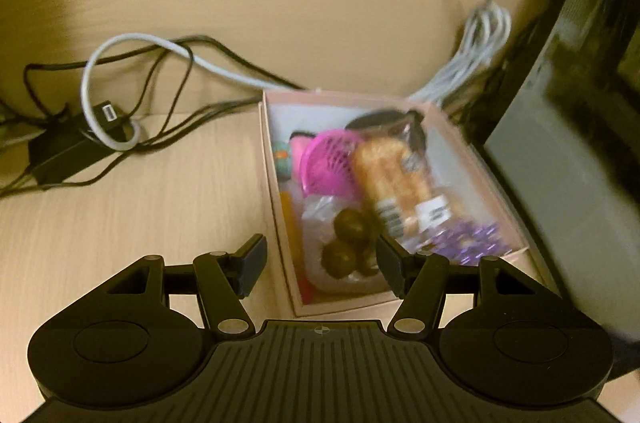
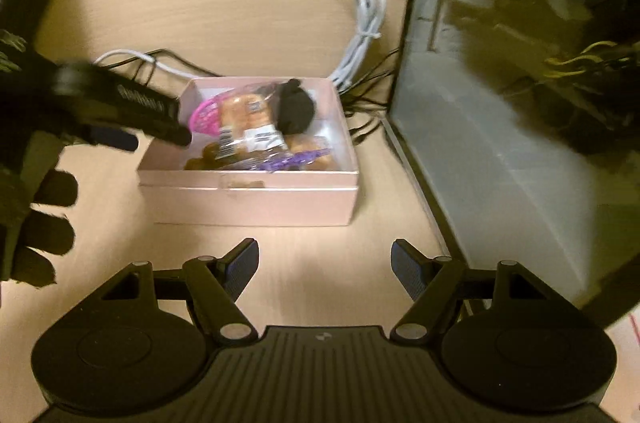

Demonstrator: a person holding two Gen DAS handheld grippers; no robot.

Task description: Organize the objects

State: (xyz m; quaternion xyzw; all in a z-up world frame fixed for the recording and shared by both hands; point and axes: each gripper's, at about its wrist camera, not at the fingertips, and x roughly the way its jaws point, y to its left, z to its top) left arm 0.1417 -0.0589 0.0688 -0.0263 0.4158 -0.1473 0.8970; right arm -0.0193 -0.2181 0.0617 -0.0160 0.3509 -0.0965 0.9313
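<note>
A pink cardboard box (image 1: 280, 215) (image 2: 248, 195) sits on the wooden desk, filled with items: a wrapped bread pack (image 1: 396, 179) (image 2: 244, 119), a magenta mesh piece (image 1: 328, 163) (image 2: 204, 115), a bag of dark round fruits (image 1: 348, 239), a purple item (image 1: 472, 235) (image 2: 296, 159) and a black pouch (image 2: 296, 107). My left gripper (image 1: 320, 259) is open and empty, just above the box's near-left corner; it also shows in the right wrist view (image 2: 160, 127) at the box's left rim. My right gripper (image 2: 324, 267) is open and empty, short of the box's front wall.
A computer case (image 1: 560, 143) (image 2: 500, 111) stands close on the box's right. White cables (image 1: 472, 51) (image 2: 368, 19) and black cables with a power brick (image 1: 60, 151) lie behind and left of the box. A gloved hand (image 2: 36, 207) is at left.
</note>
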